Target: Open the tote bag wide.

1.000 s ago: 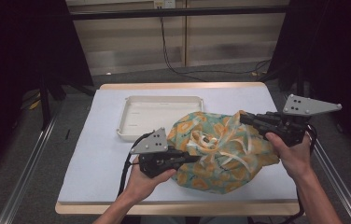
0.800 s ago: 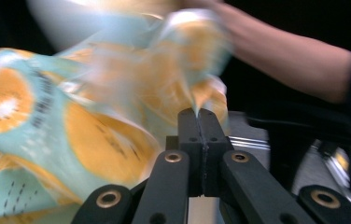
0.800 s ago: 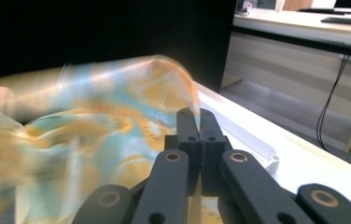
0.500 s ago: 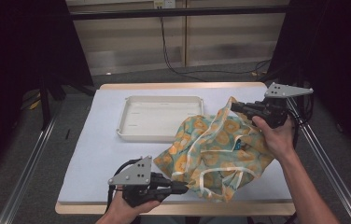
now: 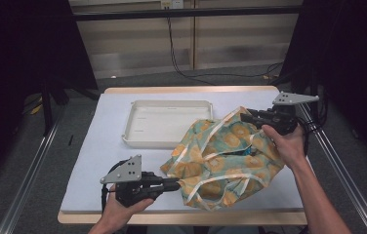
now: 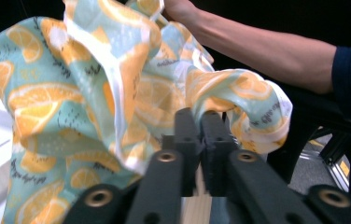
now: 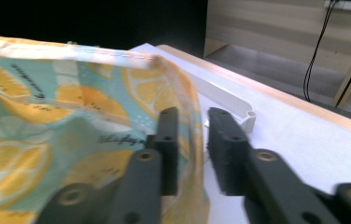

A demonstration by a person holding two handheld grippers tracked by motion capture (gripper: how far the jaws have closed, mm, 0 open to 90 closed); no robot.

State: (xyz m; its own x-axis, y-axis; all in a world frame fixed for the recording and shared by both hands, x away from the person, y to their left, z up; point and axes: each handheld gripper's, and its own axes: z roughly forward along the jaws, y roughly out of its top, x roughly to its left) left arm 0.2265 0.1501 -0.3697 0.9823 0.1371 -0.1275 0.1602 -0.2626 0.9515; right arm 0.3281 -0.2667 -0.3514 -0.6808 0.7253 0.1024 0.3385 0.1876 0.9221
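Observation:
A teal cloth printed with orange slices (image 5: 220, 161) lies crumpled on the right half of the white table (image 5: 98, 146). My left gripper (image 5: 175, 184) is at the cloth's near-left corner. In the left gripper view its jaws (image 6: 200, 123) pinch the cloth (image 6: 71, 93) with barely a slit between them, though they have just been opening. My right gripper (image 5: 247, 113) is at the cloth's raised far-right corner. Its jaws (image 7: 192, 116) have just been opening too. They stand apart with the cloth's hem (image 7: 47, 116) between them, lying against one jaw only.
A shallow white tray (image 5: 172, 103) sits at the middle back of the table, its near-right corner touched by the cloth. Its end also appears just beyond the right jaws, tray (image 7: 229, 100). Bare tabletop lies to the left. A metal rail (image 5: 30, 170) runs along each side.
The two grippers have drawn apart, left toward the near edge, right toward the far right and lower. The bunched cloth has been pulled out into a looser diagonal spread.

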